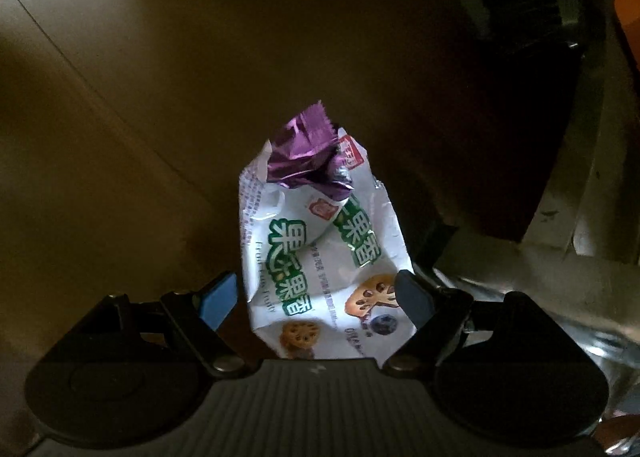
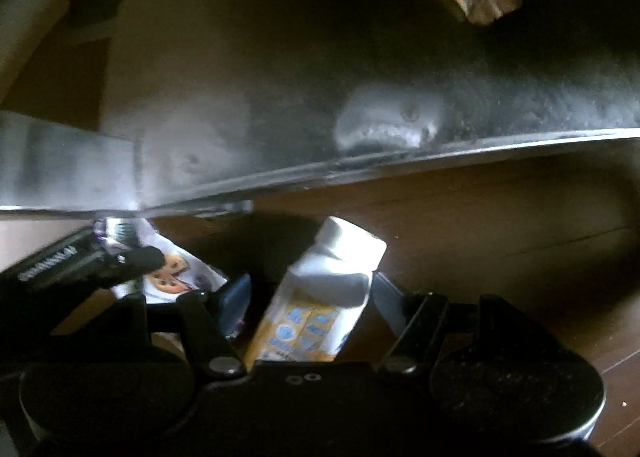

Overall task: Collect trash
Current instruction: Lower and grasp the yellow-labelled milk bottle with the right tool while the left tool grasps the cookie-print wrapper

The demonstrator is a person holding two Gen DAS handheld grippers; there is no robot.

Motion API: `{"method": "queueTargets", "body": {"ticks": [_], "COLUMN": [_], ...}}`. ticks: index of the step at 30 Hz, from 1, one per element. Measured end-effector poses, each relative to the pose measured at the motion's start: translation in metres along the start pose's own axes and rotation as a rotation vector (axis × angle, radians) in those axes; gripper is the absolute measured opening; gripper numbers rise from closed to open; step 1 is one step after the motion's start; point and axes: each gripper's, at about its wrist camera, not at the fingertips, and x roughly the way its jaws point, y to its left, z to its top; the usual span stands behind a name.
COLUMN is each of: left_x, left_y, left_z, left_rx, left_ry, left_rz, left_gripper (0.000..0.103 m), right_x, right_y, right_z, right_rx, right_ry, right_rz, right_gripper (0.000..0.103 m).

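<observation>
The left gripper holds a white snack bag between its two blue pads. The pads sit far apart, one on each side of the bag, and both touch it. The bag is crumpled, with green letters and cookie pictures on it. A shiny purple wrapper is stuck in the top of the bag. Past the bag is a brown floor. On the right is a silver metal frame, and a dark box shape sits at the top right.

The right gripper holds a small carton between its pads. The carton is white on top, with a tan and blue part lower down, and it leans to the right. Just to the left is the other gripper with the snack bag. Farther off, a silver metal bar runs across the view. Brown floor lies under it.
</observation>
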Motion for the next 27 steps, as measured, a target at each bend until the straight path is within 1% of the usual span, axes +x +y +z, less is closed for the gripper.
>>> {"method": "queueTargets", "body": {"ticks": [4,6,7,8,9,10,11,12,14,16,17,20,23,27], "left_x": [0.009,0.011,0.011,0.012,0.011,0.015,0.015,0.015,0.014,0.014,0.012,0.009,0.004,-0.005], "left_y": [0.001,-0.001,-0.003,-0.005,-0.009,-0.009,-0.011,-0.012,-0.014,-0.015,-0.017,-0.016,-0.013,0.0], "left_z": [0.004,0.002,0.003,0.002,0.001,-0.001,-0.002,-0.003,-0.005,-0.008,-0.01,-0.015,-0.023,-0.034], "left_rx": [-0.015,-0.001,0.013,0.033,0.044,0.047,0.056,0.067,0.084,0.096,0.103,0.114,0.142,0.142], "left_ry": [0.019,0.018,0.013,0.012,0.019,0.024,0.02,0.021,0.016,0.008,0.005,-0.006,-0.016,0.002], "left_rz": [-0.015,-0.012,-0.003,0.007,0.007,0.005,0.006,0.009,0.01,0.02,0.028,0.022,0.014,0.048], "left_gripper": [0.086,0.085,0.079,0.067,0.059,0.054,0.05,0.048,0.035,0.029,0.023,0.013,0.011,0.01], "right_x": [0.011,0.014,0.015,0.016,0.017,0.018,0.018,0.018,0.017,0.02,0.019,0.014,0.01,-0.001], "right_y": [-0.002,0.0,0.001,0.001,0.0,-0.002,-0.003,-0.004,-0.002,0.0,0.002,0.002,0.002,-0.002], "right_z": [0.0,-0.002,-0.004,-0.006,-0.007,-0.007,-0.008,-0.008,-0.008,-0.008,-0.009,-0.011,-0.016,-0.029], "right_rx": [0.037,0.022,0.01,0.003,0.003,0.007,0.009,0.01,0.009,0.003,-0.003,-0.028,-0.064,-0.106], "right_ry": [0.035,0.043,0.043,0.044,0.047,0.047,0.044,0.041,0.038,0.032,0.026,0.017,0.013,0.008], "right_rz": [0.002,0.006,0.002,-0.003,-0.004,-0.004,-0.001,0.002,0.007,0.012,0.013,0.011,-0.001,-0.018], "right_gripper": [0.068,0.066,0.066,0.066,0.066,0.065,0.065,0.062,0.062,0.061,0.061,0.061,0.06,0.059]}}
